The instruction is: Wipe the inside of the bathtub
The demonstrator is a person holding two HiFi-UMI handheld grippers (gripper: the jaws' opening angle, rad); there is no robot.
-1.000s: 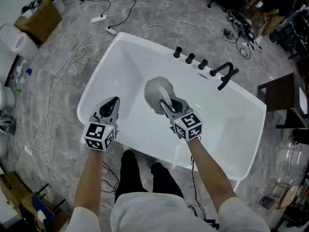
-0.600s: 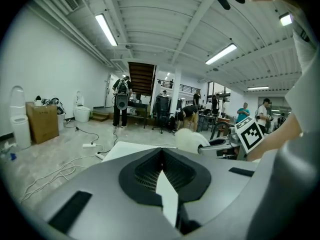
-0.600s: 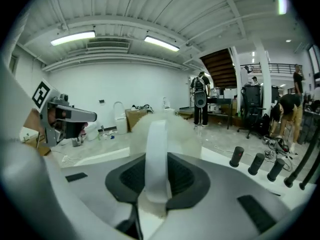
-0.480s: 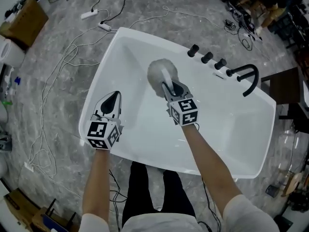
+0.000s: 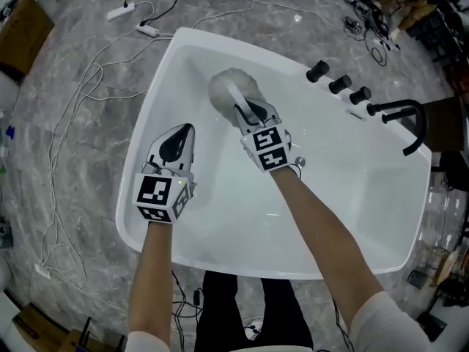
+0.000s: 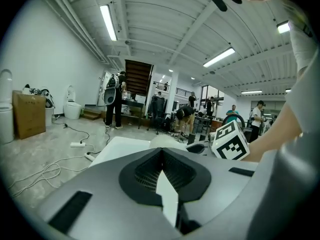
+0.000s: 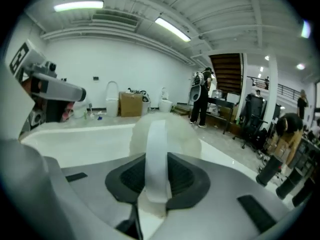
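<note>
Head view looks steeply down into the white bathtub [image 5: 344,196], where the right gripper [image 5: 245,110] reaches toward 11 o'clock. Its fingers are closed on the flat white handle [image 7: 156,149] of a fluffy grey scrubber [image 5: 220,86]. The round head lies against the sloping inner wall near that end of the tub. The right gripper view shows the handle pinched upright between the fingers, with the pale head [image 7: 182,136] just beyond them.

The left gripper [image 5: 179,134] hangs over the basin at about 9 o'clock, just inside the rim. Its fingers are drawn together to a point with nothing in them; the left gripper view [image 6: 161,154] shows only white tub through the sliver below.

The weak spot is probably that narrow handle. A hard sideways push along the curved wall could twist it in the grip, so the head tilts and only its edge wipes. A long sweep toward 2 o'clock brings the forearm near the black knobs [image 5: 339,84] and the spout [image 5: 407,119] on the far rim. The idle left gripper could also knock the rim if the person leans further in.
</note>
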